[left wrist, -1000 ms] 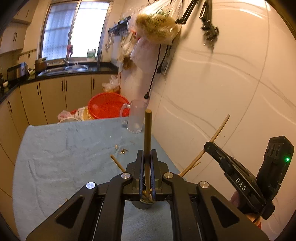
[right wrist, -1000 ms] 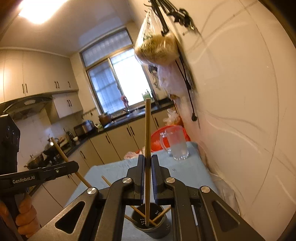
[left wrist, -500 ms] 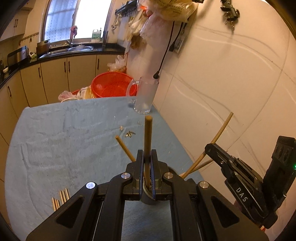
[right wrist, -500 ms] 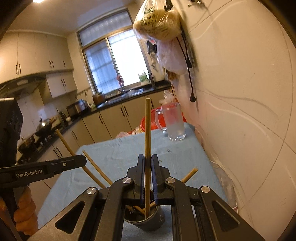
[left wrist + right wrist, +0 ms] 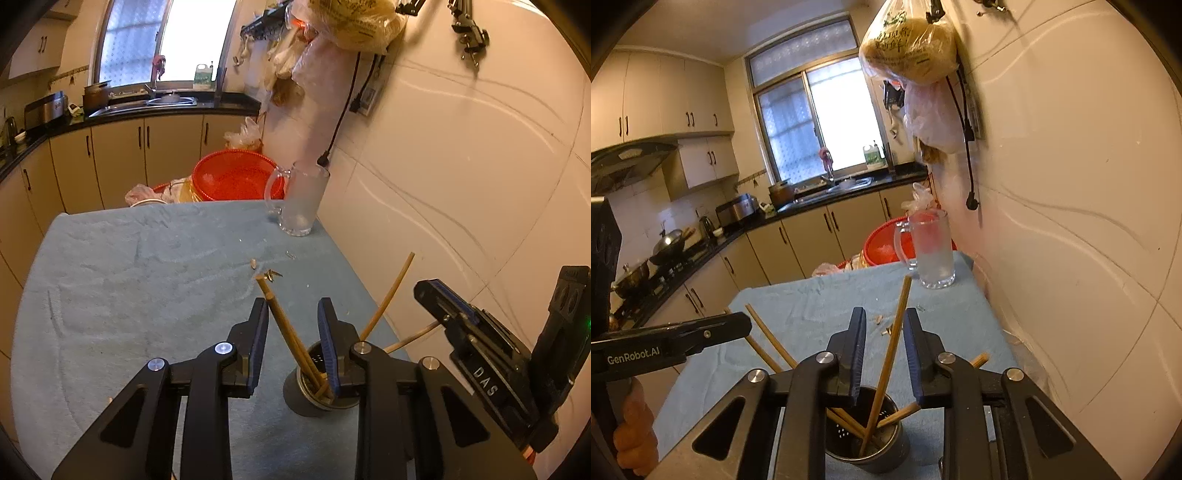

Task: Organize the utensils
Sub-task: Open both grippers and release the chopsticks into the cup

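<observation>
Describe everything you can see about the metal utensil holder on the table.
The utensil holder is a small round cup of dull grey metal, upright on the blue cloth near the wall. Its inner wall is dotted with drain holes. Several wooden chopsticks stand in it, splayed outward and resting on its rim. Both grippers sit open just above it; neither visibly touches it.
</observation>
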`<action>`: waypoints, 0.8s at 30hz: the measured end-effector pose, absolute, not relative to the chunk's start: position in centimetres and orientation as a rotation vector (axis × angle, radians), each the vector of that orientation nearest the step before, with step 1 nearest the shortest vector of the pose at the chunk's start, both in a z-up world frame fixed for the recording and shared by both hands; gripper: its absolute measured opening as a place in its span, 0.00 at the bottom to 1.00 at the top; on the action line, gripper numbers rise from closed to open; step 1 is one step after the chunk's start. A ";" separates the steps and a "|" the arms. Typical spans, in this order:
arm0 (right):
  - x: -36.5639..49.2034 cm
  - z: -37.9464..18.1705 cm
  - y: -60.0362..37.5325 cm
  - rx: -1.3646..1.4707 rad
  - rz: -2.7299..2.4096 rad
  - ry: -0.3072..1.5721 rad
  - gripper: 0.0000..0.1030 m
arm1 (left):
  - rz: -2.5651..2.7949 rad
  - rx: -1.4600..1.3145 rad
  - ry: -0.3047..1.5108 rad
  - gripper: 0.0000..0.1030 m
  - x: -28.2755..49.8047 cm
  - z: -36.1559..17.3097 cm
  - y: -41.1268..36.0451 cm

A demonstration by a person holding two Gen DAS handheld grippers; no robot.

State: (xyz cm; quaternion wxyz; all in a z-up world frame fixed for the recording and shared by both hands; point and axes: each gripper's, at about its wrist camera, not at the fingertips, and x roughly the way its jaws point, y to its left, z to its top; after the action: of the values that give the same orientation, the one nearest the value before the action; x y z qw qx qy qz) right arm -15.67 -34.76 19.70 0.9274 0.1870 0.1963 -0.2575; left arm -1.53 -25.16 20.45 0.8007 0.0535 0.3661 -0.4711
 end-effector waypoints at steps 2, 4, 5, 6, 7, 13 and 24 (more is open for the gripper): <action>-16.3 20.2 -34.7 0.391 -0.534 0.386 0.22 | -1.002 0.100 0.776 0.25 -1.4 21.1 -24.5; -16.9 20.6 -34.5 0.402 -0.529 0.372 0.22 | -1.003 0.084 0.758 0.25 -1.6 21.9 -23.7; -17.1 20.9 -34.4 0.404 -0.525 0.366 0.22 | -1.004 0.079 0.751 0.25 -1.7 22.2 -23.3; -17.4 21.1 -34.1 0.403 -0.521 0.361 0.22 | -1.004 0.077 0.746 0.25 -1.8 22.4 -23.0; -17.7 21.4 -33.8 0.401 -0.517 0.355 0.22 | -1.001 0.075 0.737 0.28 -2.0 22.7 -22.5; -18.9 22.0 -31.6 0.416 -0.482 0.343 0.36 | -0.969 0.069 0.698 0.40 -3.0 23.1 -19.6; -19.6 20.3 -26.8 0.415 -0.448 0.391 0.89 | -0.825 0.051 0.671 0.84 -3.5 20.0 -10.9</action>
State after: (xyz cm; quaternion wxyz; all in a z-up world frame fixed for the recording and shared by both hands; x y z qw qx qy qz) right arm -19.56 -26.82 20.27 0.9349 0.2032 0.1914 -0.2193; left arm -3.52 -10.93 19.98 0.8617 0.0243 0.3199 -0.3932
